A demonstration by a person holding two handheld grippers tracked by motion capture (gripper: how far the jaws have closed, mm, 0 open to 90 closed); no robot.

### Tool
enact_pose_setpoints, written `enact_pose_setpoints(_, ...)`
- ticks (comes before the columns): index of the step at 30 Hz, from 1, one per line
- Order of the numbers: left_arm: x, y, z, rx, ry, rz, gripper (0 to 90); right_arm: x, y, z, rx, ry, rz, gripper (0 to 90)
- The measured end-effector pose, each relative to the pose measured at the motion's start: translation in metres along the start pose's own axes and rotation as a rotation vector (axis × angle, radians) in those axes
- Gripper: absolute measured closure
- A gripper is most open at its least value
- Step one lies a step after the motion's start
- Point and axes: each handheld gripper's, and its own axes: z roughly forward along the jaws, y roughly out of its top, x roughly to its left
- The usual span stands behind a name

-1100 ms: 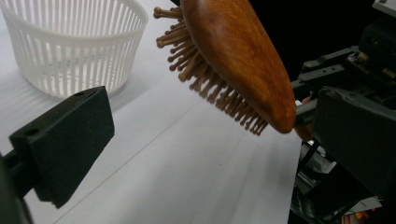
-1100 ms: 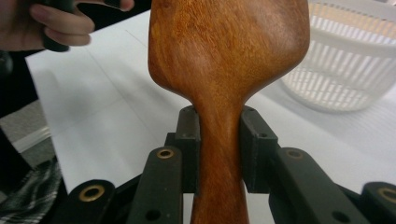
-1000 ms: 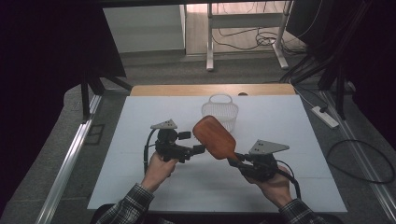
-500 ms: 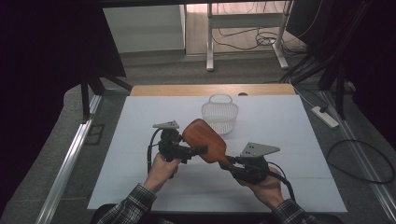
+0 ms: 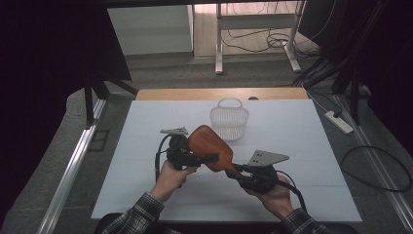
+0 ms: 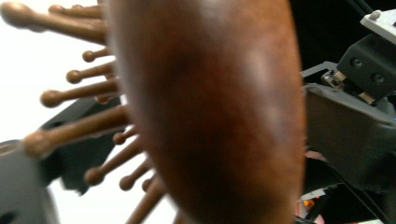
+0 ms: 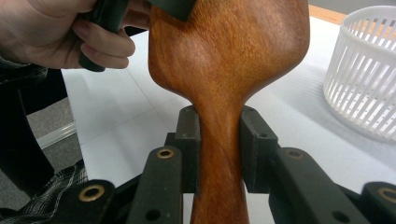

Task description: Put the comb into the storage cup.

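Hairbrush [image 5: 210,147], a wooden paddle, hangs above the white desk [image 5: 311,146] near the basket [image 5: 229,118]. Right claw [image 7: 218,140] clamps its handle; left claw [image 5: 195,157] has just been closing around its head, so the handover looks midway.

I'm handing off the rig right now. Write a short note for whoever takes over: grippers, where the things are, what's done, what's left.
Right gripper: shut on the wooden hairbrush handle, holding it above the table.
Left gripper: jaws astride the brush head and have just been closing; grip not confirmed.
White basket: upright on the table beyond the brush, nothing seen inside.
Done: brush lifted, handover started.
Left, probably: secure the left grip, release the right, then likely put the brush in the basket.
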Motion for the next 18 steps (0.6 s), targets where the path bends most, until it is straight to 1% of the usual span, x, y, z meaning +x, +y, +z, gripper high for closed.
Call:
enact_pose_setpoints(1,0.0003,0.0000,-0.0005,0.000,-0.018,-0.009,17.1,0.0001,-0.0001,0.0000,0.000,0.000,-0.001,72.0)
enact_pose_setpoints(4,-0.0003,0.0002,-0.0011,0.009,-0.031,-0.023,28.2,0.0007,-0.0004,0.0003,-0.006,0.003,-0.004,72.0)
enact_pose_setpoints(6,0.0003,0.0002,-0.0016,0.009,-0.047,-0.040,31.3,0.0010,-0.0006,0.0005,-0.008,0.005,-0.007,72.1)
enact_pose_setpoints(9,0.0029,0.0001,-0.0028,0.001,-0.087,-0.085,36.0,0.0006,-0.0006,0.0002,-0.009,0.007,-0.009,72.1)
enact_pose_setpoints(11,0.0057,-0.0003,-0.0037,-0.003,-0.121,-0.114,40.1,0.0005,-0.0010,0.0008,-0.006,0.006,-0.016,72.2)
enact_pose_setpoints(12,0.0078,-0.0003,-0.0041,-0.001,-0.143,-0.132,43.6,0.0009,-0.0016,0.0017,-0.002,0.007,-0.019,72.2)
enact_pose_setpoints(13,0.0078,-0.0003,-0.0041,-0.001,-0.143,-0.132,45.1,0.0009,-0.0016,0.0017,-0.002,0.007,-0.019,72.2)
enact_pose_setpoints(14,0.0085,-0.0003,-0.0044,0.003,-0.155,-0.139,45.1,0.0014,-0.0018,0.0021,0.008,0.001,-0.029,72.3)
enact_pose_setpoints(15,0.0086,-0.0003,-0.0045,0.007,-0.159,-0.140,47.5,0.0025,-0.0027,0.0037,0.014,-0.001,-0.036,72.4)
enact_pose_setpoints(18,0.0079,-0.0003,-0.0046,0.010,-0.164,-0.147,49.5,0.0024,-0.0031,0.0046,0.017,-0.002,-0.035,72.3)
